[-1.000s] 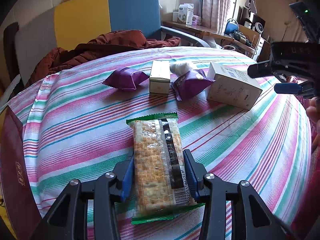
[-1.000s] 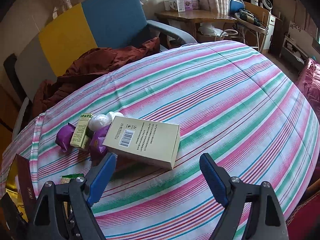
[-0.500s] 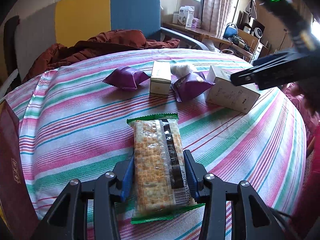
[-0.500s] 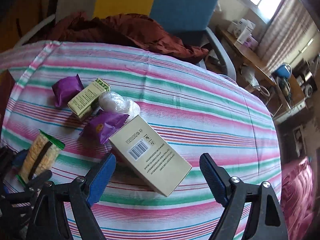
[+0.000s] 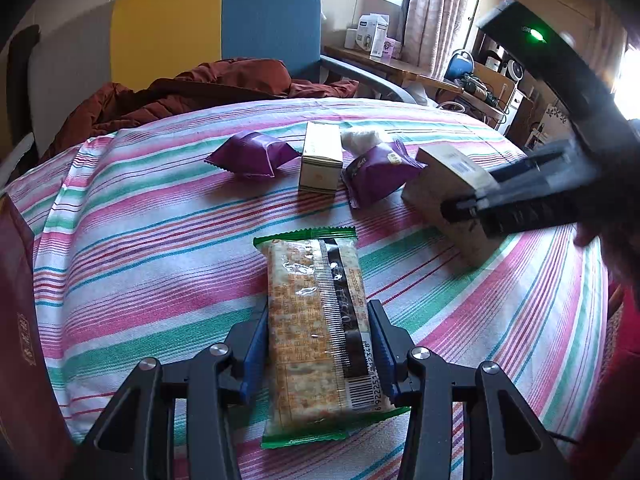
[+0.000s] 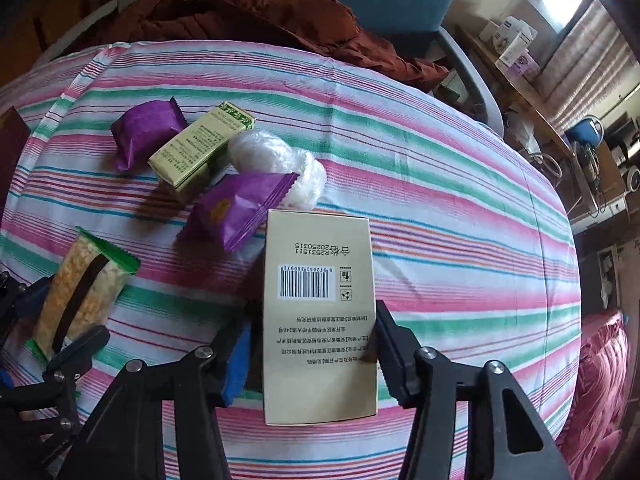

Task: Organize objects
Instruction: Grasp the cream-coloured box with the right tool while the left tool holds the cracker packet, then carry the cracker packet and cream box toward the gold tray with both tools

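Observation:
My left gripper (image 5: 318, 344) is shut on a green-edged cracker packet (image 5: 316, 320) that lies on the striped tablecloth (image 5: 140, 248). My right gripper (image 6: 312, 344) straddles a tan box (image 6: 318, 312) with a barcode; the right finger touches its side, the left blue pad sits close beside it, and the box rests on the table. The box also shows in the left wrist view (image 5: 444, 192) under the right gripper (image 5: 472, 208). Two purple packets (image 6: 240, 216) (image 6: 146, 132), a green-and-cream box (image 6: 200, 148) and a white wrapped bundle (image 6: 276, 164) lie behind it.
A dark red box (image 5: 20, 340) stands at the table's left edge. A brown jacket (image 5: 192, 88) lies on a blue-and-yellow chair (image 5: 216, 24) behind the table. A desk with clutter (image 6: 516, 64) is at the back right.
My right gripper has dropped down and swung over the tan box, and its jaws have narrowed around it. My left gripper has stayed shut on the cracker packet.

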A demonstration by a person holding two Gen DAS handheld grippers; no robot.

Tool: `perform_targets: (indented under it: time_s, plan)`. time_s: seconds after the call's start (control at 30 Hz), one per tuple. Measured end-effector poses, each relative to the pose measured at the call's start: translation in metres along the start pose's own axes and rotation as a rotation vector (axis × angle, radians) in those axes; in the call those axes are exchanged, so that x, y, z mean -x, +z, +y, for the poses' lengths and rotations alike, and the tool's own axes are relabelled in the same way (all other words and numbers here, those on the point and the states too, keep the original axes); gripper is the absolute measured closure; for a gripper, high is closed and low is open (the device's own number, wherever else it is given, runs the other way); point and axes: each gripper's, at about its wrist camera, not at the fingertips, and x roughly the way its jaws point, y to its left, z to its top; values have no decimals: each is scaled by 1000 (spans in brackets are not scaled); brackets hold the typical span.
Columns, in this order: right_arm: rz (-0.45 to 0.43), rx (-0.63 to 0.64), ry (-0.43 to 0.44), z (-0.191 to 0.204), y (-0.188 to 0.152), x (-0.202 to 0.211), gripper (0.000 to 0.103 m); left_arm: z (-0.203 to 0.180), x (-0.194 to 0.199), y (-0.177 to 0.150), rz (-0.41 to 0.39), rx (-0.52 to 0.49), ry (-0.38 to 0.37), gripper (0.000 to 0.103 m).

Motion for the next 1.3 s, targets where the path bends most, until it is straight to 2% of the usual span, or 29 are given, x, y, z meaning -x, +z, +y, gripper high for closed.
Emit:
perform_targets:
  time_s: [0.13, 0.23, 0.97, 1.3]
  plan:
    - [27, -133, 79, -10, -12, -17, 52, 0, 1, 0, -1, 1, 1, 56]
    - [31, -162, 72, -18, -12, -21, 52, -1, 1, 0, -2, -3, 6, 56]
    - [-19, -88, -31, -21, -2, -25, 52, -7, 0, -1, -4, -39, 52, 56]
    - [-42, -138, -57, -32, -1, -20, 52, -7, 1, -1, -4, -46, 60, 55]
